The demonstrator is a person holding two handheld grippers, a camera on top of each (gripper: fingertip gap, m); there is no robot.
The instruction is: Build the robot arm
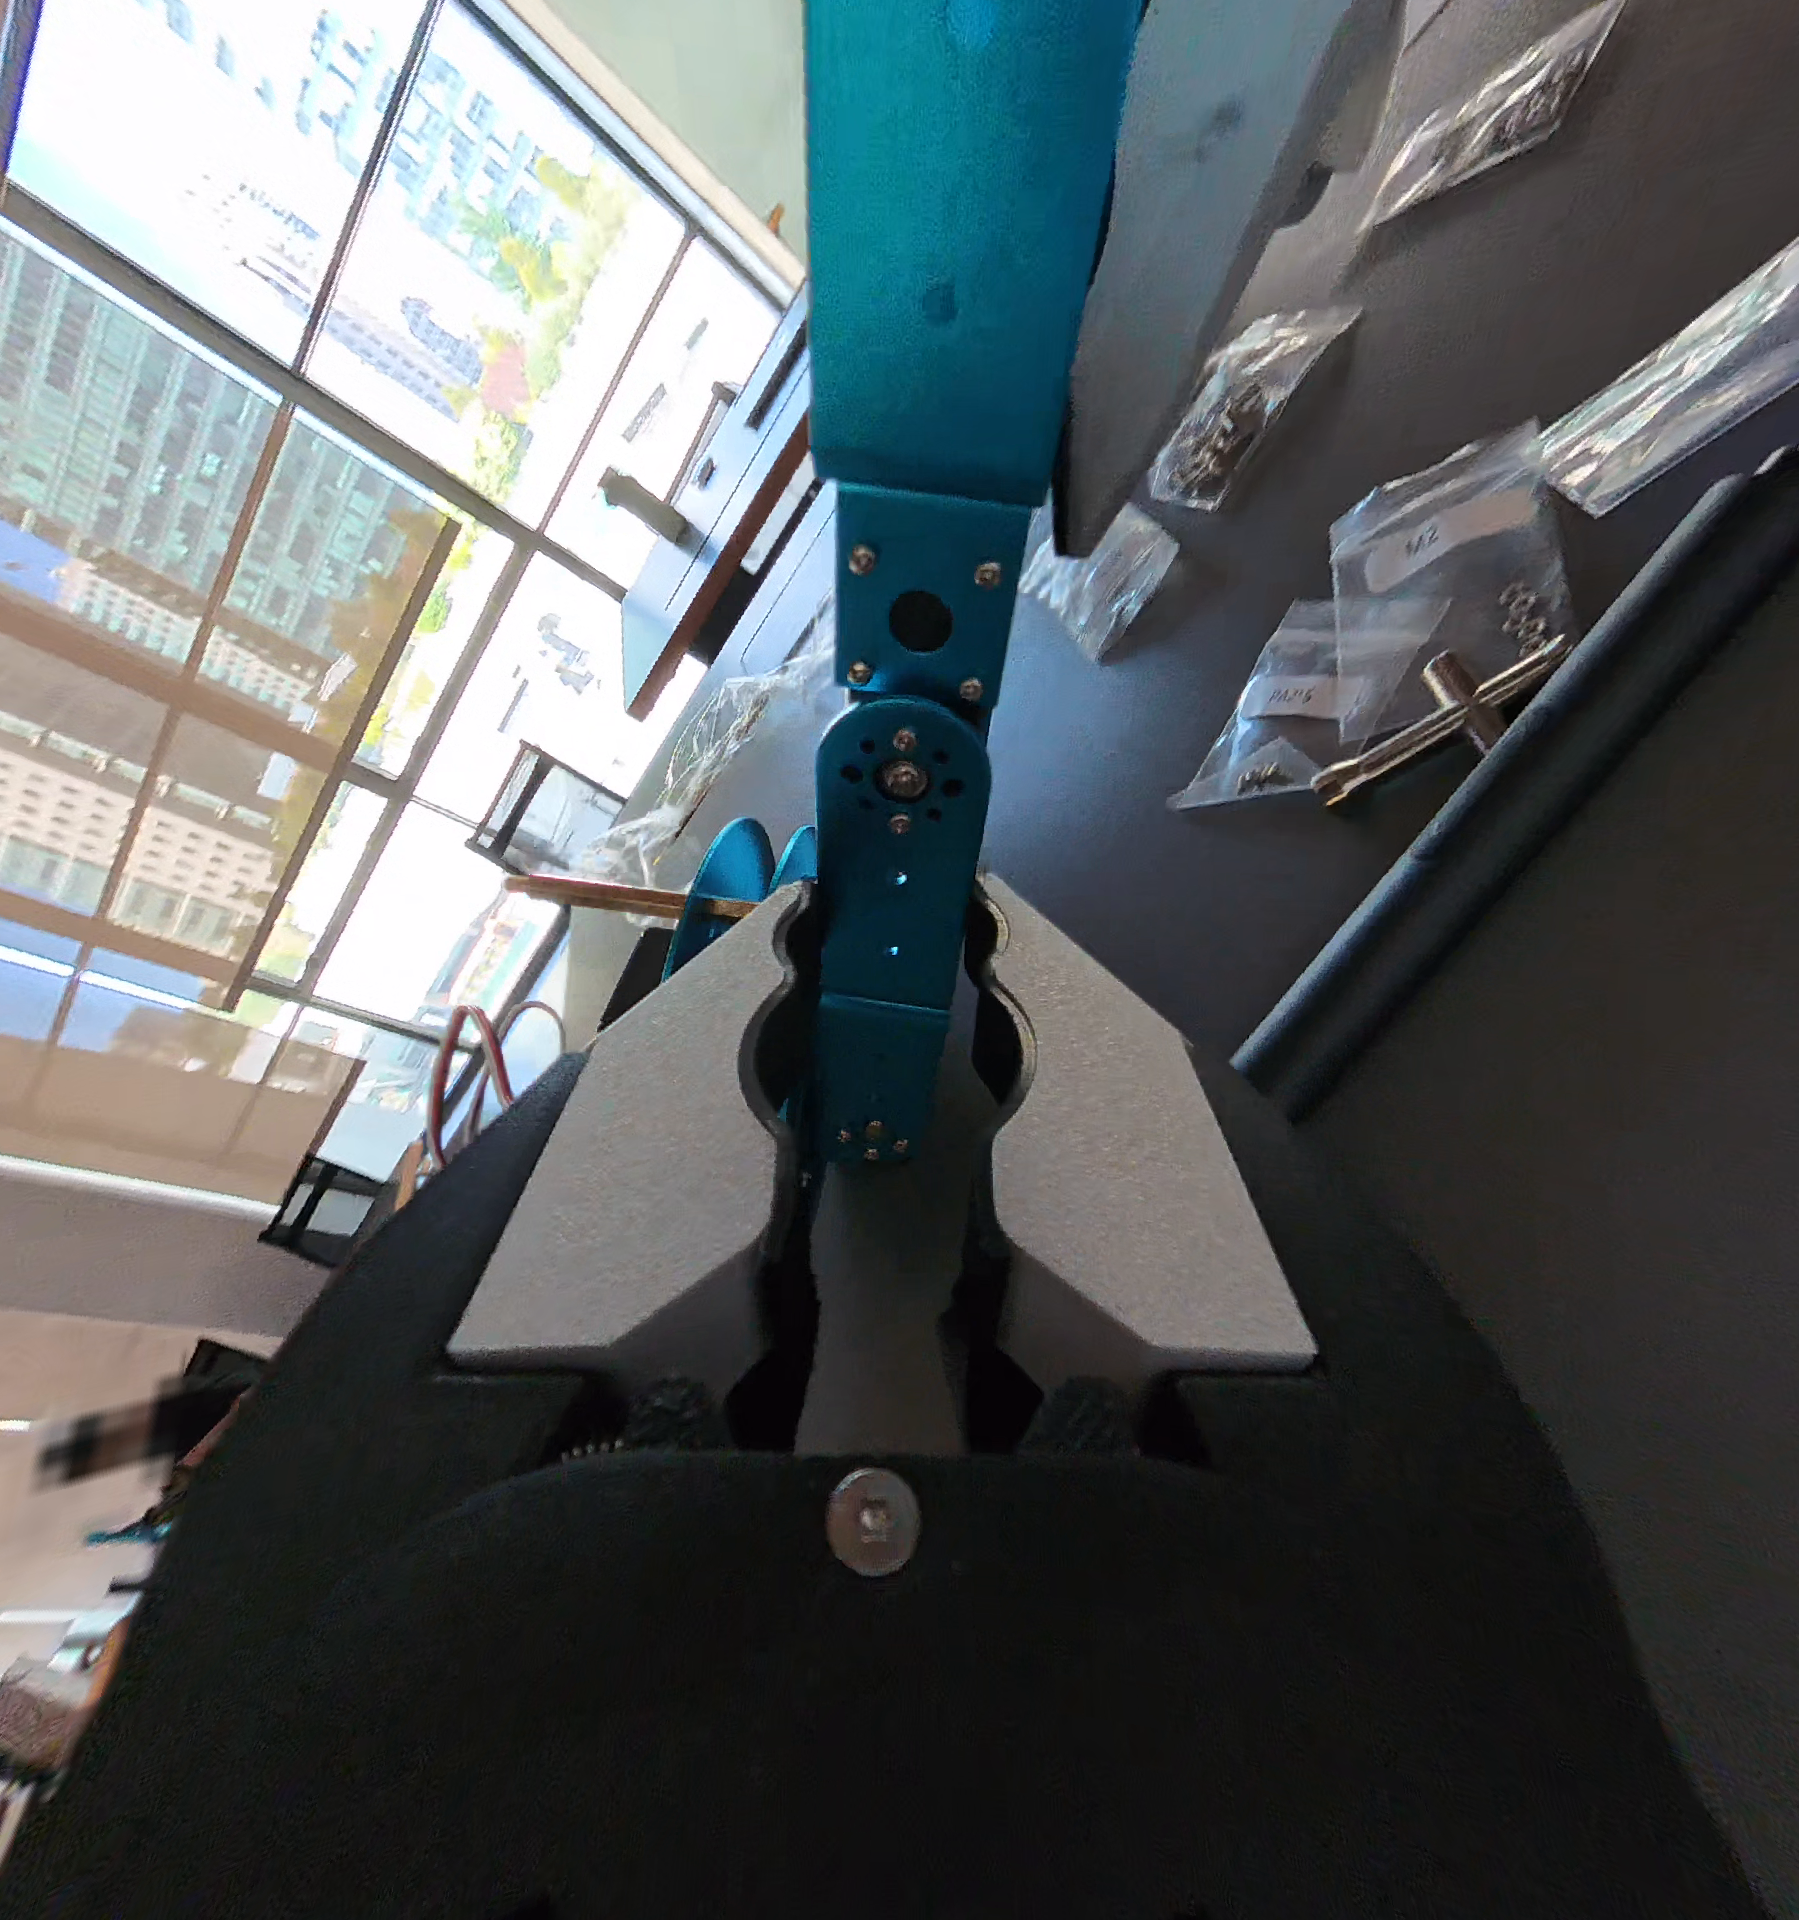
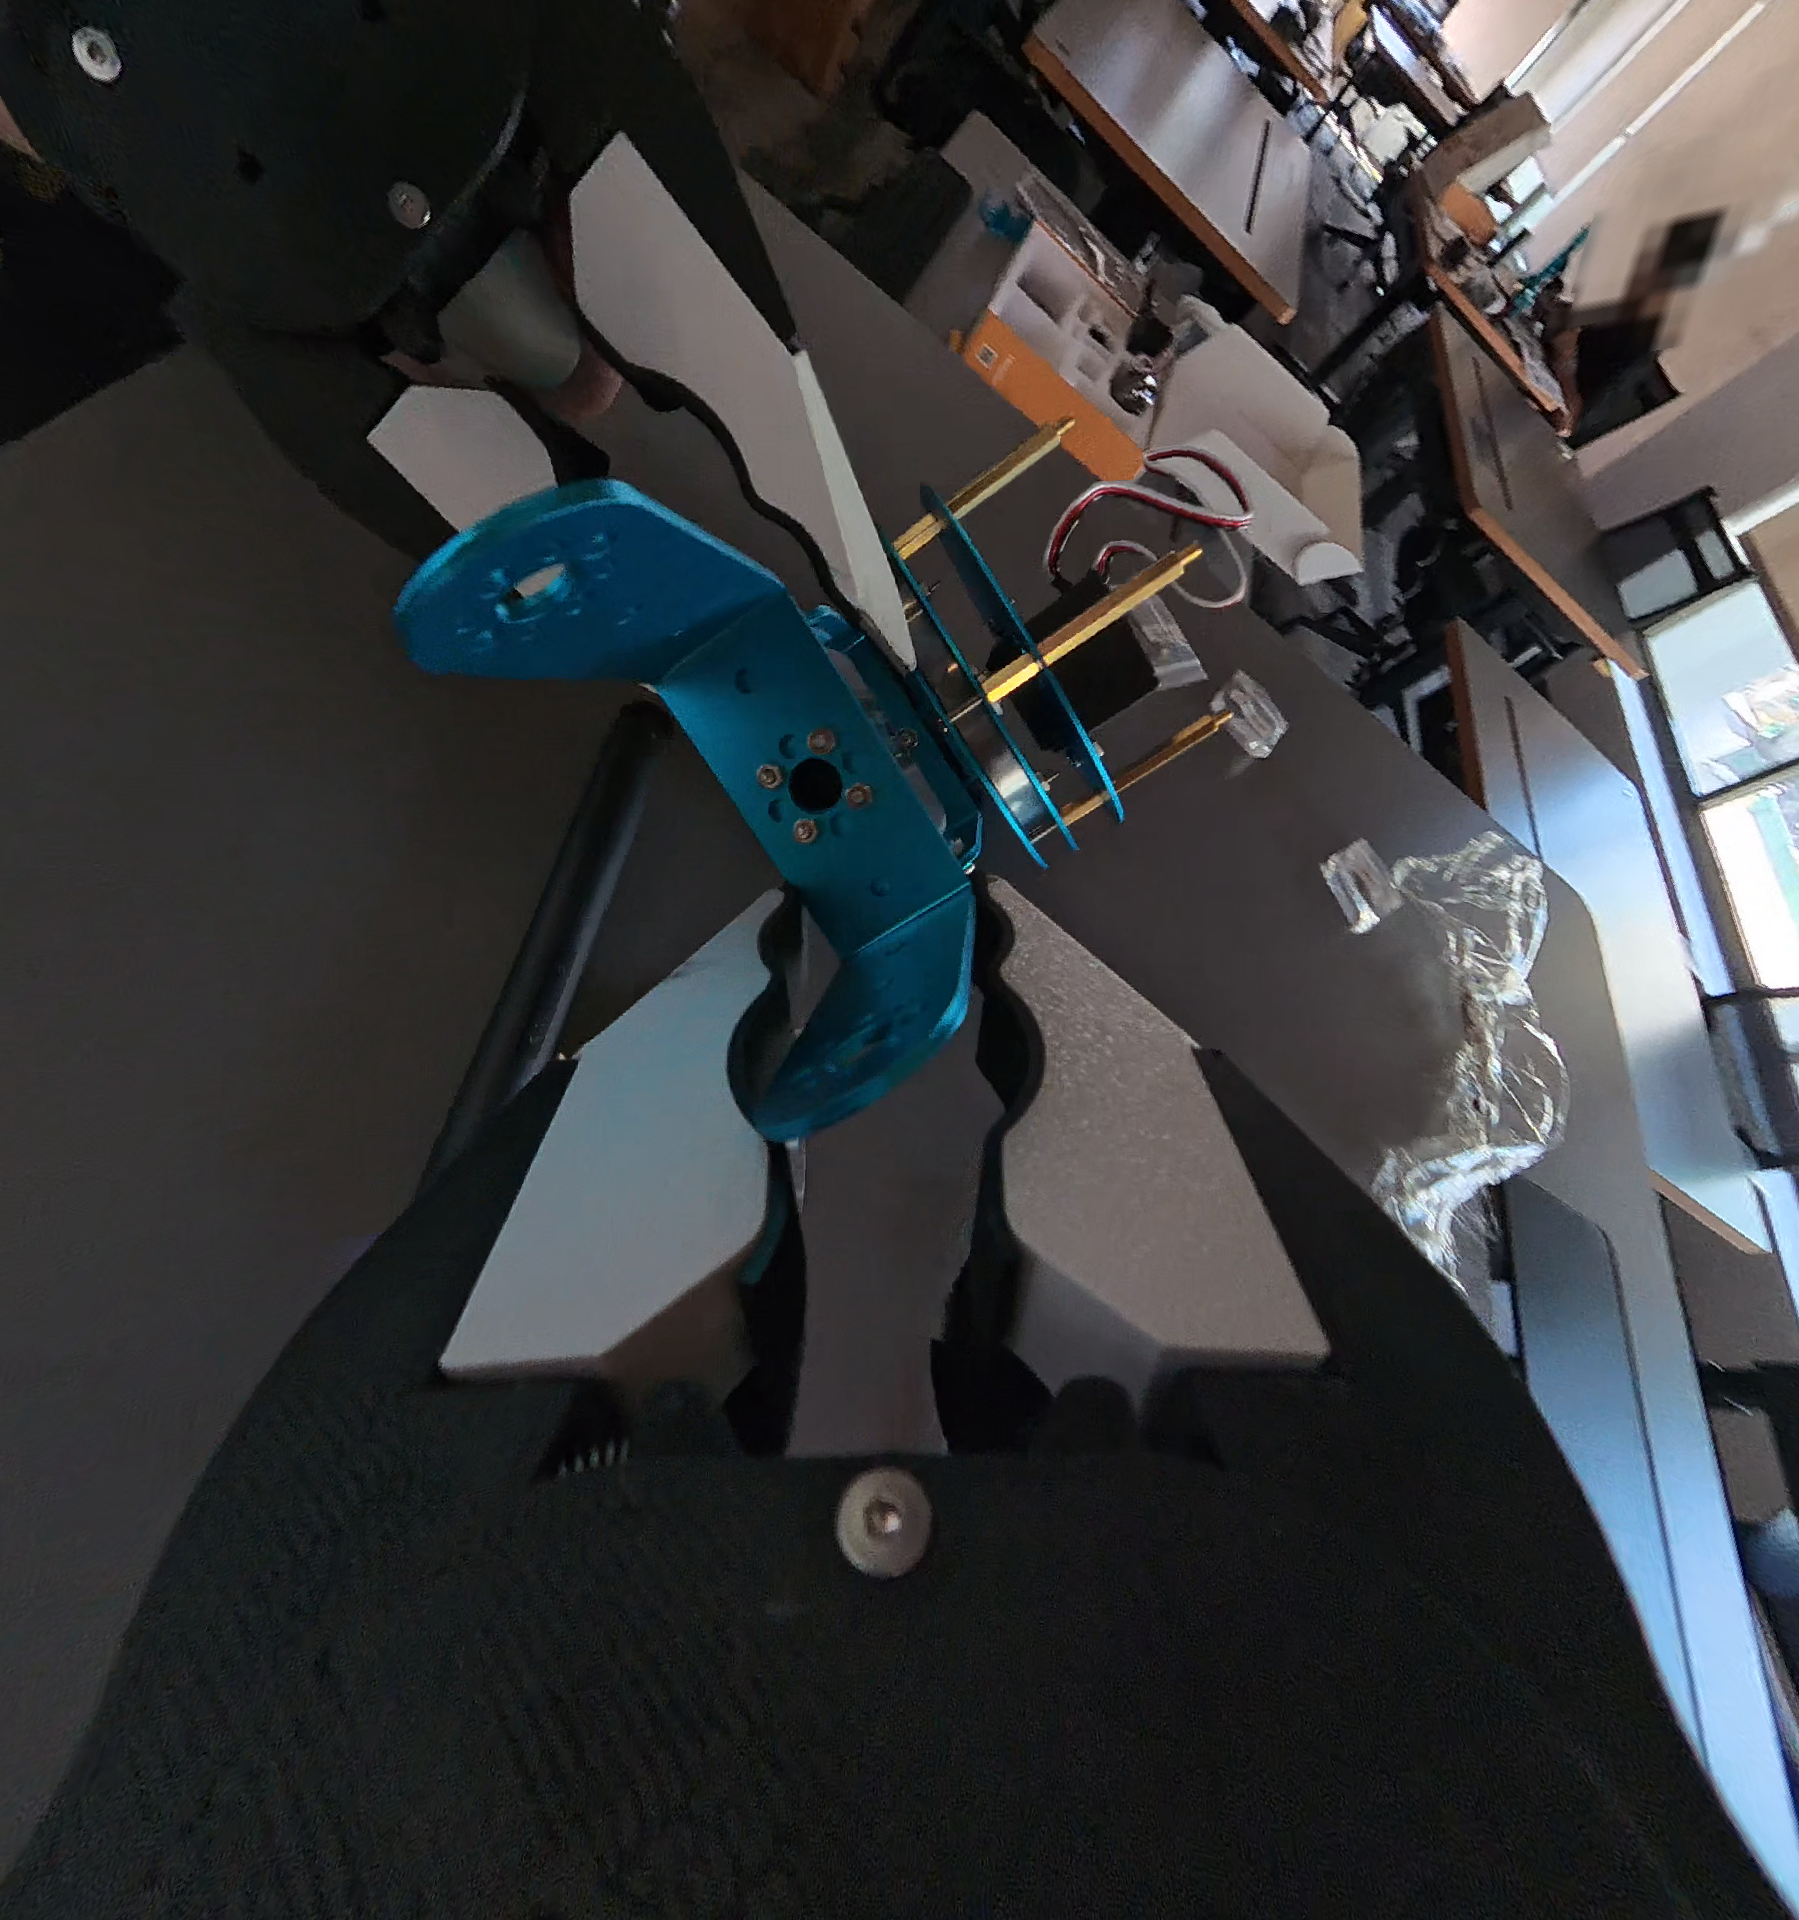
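My left gripper (image 1: 890,904) is shut on a blue metal bracket (image 1: 900,810) with screws and holes; the bracket runs up between the grey fingers. Behind it are blue discs (image 1: 734,883) on a brass standoff (image 1: 604,894). My right gripper (image 2: 879,904) is shut on the lower flange of the same blue U-shaped bracket (image 2: 801,790), held above the dark table (image 2: 147,831). The bracket joins blue discs (image 2: 988,665) with brass standoffs (image 2: 1103,634) and a black servo (image 2: 1092,675) with red and white wires (image 2: 1186,488). The left gripper's grey finger (image 2: 687,312) reaches the assembly from the upper left.
Several clear bags of small screws (image 1: 1238,405) and a cross-shaped metal wrench (image 1: 1446,717) lie on the table beside a long dark roll (image 1: 1497,810). Crumpled clear plastic (image 2: 1477,987) and an orange-and-white parts box (image 2: 1071,312) lie farther off. Large windows (image 1: 251,416) fill the left. Across from one pair of fingers to the other is roughly 6 cm.
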